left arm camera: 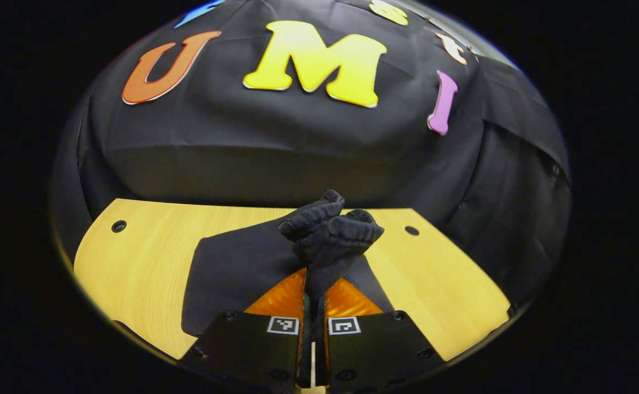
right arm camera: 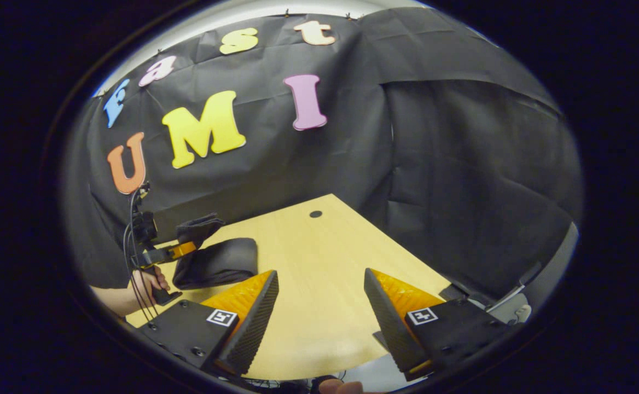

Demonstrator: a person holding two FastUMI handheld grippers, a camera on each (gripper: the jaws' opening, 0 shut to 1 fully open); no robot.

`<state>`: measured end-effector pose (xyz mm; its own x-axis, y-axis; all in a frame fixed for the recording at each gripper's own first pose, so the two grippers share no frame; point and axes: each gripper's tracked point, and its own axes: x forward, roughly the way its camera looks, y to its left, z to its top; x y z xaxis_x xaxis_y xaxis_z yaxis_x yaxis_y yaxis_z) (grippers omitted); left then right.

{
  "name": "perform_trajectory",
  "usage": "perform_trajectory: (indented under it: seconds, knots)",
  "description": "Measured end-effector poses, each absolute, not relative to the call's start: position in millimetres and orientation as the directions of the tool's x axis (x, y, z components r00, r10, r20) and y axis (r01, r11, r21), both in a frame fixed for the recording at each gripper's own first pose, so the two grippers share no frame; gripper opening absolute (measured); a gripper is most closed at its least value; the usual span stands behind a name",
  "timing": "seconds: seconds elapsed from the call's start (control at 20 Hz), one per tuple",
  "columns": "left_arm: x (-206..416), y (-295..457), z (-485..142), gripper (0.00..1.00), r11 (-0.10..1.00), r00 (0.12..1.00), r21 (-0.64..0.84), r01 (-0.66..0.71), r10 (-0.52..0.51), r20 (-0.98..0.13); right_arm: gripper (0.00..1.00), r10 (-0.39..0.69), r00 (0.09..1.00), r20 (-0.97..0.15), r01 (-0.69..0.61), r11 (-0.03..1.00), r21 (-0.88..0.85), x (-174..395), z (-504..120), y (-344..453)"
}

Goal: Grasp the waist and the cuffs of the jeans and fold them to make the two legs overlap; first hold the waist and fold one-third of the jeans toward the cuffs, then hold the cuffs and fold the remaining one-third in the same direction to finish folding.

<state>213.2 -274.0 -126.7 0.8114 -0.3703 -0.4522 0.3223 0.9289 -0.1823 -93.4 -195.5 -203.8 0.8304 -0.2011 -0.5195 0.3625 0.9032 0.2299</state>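
Broadly, the tabletop (left arm camera: 133, 257) was the biggest thing I saw: pale wood, with small round holes near its far corners, backed by the black cloth wall (left arm camera: 276, 148). Across it lay the jeans (left arm camera: 232, 273), dark and already bundled into a compact folded shape; in the left gripper view they spread from just ahead of my left claw (left arm camera: 313, 306) off toward its left side, resting flat on the wood. A bunched end of the fabric (left arm camera: 327, 230) rose up from between that claw's fingers, which I had pressed together on the cloth, so the left claw was clamped on the jeans and lifting that end above the rest of the pile.

From the right gripper view, I saw the jeans (right arm camera: 218, 262) well off to the left of my right claw (right arm camera: 319, 295), near the tabletop's far-left part, with the lifted end (right arm camera: 199, 225) hanging from the left claw (right arm camera: 183, 250) and a hand (right arm camera: 152, 279) gripping its handle below. My right claw stood wide apart, its two fingers spread over bare wood (right arm camera: 325, 257) and touching nothing. One small hole (right arm camera: 315, 214) sat on the tabletop beyond it.
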Motion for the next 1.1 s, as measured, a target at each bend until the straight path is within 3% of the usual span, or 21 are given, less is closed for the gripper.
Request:
perform_trajectory:
  seconds: [0.15, 0.2, 0.25, 0.35, 0.45, 0.5, 0.55, 0.65, 0.7, 0.75, 0.8, 0.9, 1.0, 1.05, 1.1]
  knots:
    - [206, -287, -164, 0.06, 0.945, 0.799, -0.123, 0.301, -0.321, -0.509, 0.94, -0.216, 0.815, -0.538, 0.383, 0.897, 0.219, -101, -211, -206]
    - [209, -292, -174, 0.08, 0.95, 0.797, -0.124, 0.286, -0.307, -0.519, 1.0, -0.218, 0.81, -0.545, 0.385, 0.898, 0.213, -102, -214, -208]
    - [210, -295, -179, 0.1, 0.955, 0.797, -0.13, 0.268, -0.295, -0.527, 0.94, -0.218, 0.808, -0.547, 0.385, 0.899, 0.21, -103, -214, -210]
    - [208, -298, -184, 0.14, 0.961, 0.798, -0.131, 0.242, -0.274, -0.536, 0.99, -0.218, 0.808, -0.547, 0.381, 0.902, 0.203, -102, -212, -209]
    - [204, -305, -186, 0.24, 0.963, 0.795, -0.123, 0.241, -0.268, -0.545, 0.94, -0.208, 0.809, -0.55, 0.368, 0.909, 0.197, -103, -215, -209]
    - [202, -305, -185, 0.41, 0.965, 0.8, -0.111, 0.239, -0.261, -0.541, 0.94, -0.203, 0.81, -0.551, 0.362, 0.911, 0.196, -102, -216, -211]
    - [202, -310, -186, 0.47, 0.963, 0.8, -0.114, 0.244, -0.267, -0.538, 0.99, -0.198, 0.81, -0.553, 0.358, 0.912, 0.199, -101, -215, -211]
    - [195, -312, -179, 0.64, 0.963, 0.803, -0.122, 0.239, -0.267, -0.533, 0.94, -0.187, 0.815, -0.549, 0.35, 0.914, 0.208, -99, -211, -209]
    - [192, -315, -177, 0.84, 0.962, 0.803, -0.134, 0.24, -0.274, -0.529, 0.94, -0.18, 0.819, -0.545, 0.34, 0.918, 0.206, -99, -212, -209]
    - [186, -318, -173, 0.87, 0.959, 0.802, -0.154, 0.239, -0.285, -0.525, 0.94, -0.167, 0.824, -0.542, 0.322, 0.924, 0.205, -96, -211, -208]
    - [180, -321, -173, 0.98, 0.955, 0.796, -0.178, 0.238, -0.297, -0.527, 0.94, -0.149, 0.83, -0.538, 0.3, 0.932, 0.204, -94, -209, -208]
    - [158, -327, -162, 1.0, 0.94, 0.782, -0.229, 0.251, -0.337, -0.525, 0.99, -0.103, 0.845, -0.524, 0.244, 0.947, 0.207, -84, -204, -200]
    - [137, -323, -146, 1.0, 0.937, 0.79, -0.236, 0.259, -0.345, -0.507, 0.99, -0.043, 0.864, -0.501, 0.171, 0.962, 0.213, -52, -193, -172]
    - [128, -316, -135, 1.0, 0.937, 0.8, -0.231, 0.261, -0.344, -0.491, 0.94, -0.01, 0.874, -0.485, 0.131, 0.967, 0.217, -35, -188, -157]
    - [123, -308, -121, 1.0, 0.941, 0.818, -0.223, 0.255, -0.333, -0.47, 0.99, 0.027, 0.884, -0.466, 0.087, 0.971, 0.223, -24, -184, -142]
